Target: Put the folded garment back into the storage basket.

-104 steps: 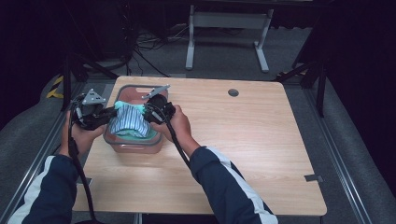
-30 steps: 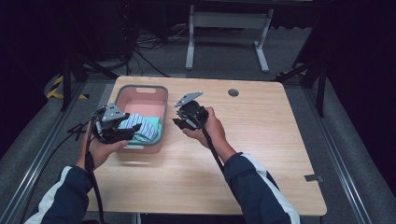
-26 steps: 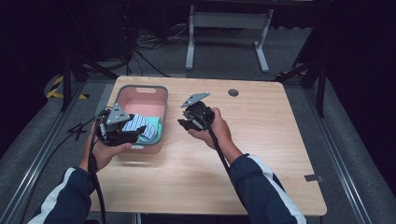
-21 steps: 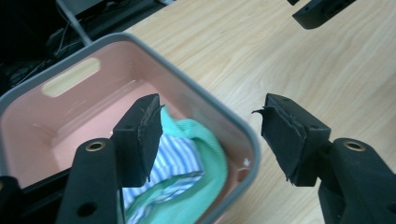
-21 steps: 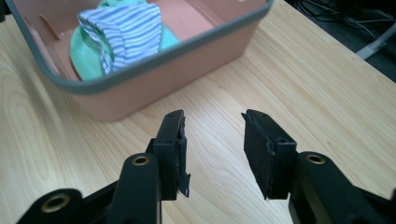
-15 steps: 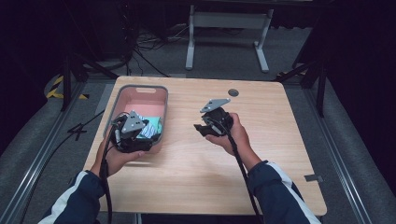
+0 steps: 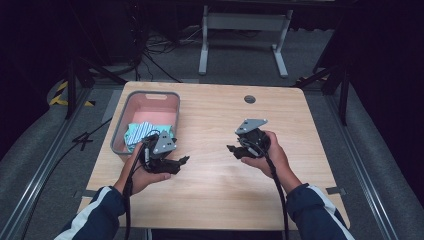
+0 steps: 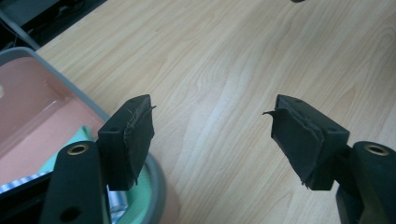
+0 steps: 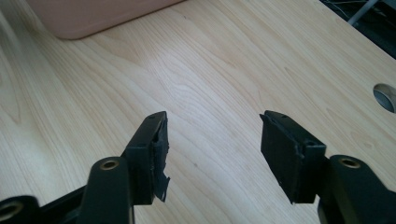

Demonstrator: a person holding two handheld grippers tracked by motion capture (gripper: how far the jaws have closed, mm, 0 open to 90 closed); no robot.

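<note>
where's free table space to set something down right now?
Free: the wide strip of table right of the tub, around the cable hole; the patch between the left gripper and right gripper; the near edge between the forearms. Crowded: the tub's near corner, where the striped cloth lies beside the left gripper.

The left hand (image 7: 145, 172) and its gripper cover part of the striped cloth (image 7: 140, 133) in the pink tub (image 7: 150, 107), so its fold can't be made out. In the left gripper view the tub is cut off by the frame edge.
</note>
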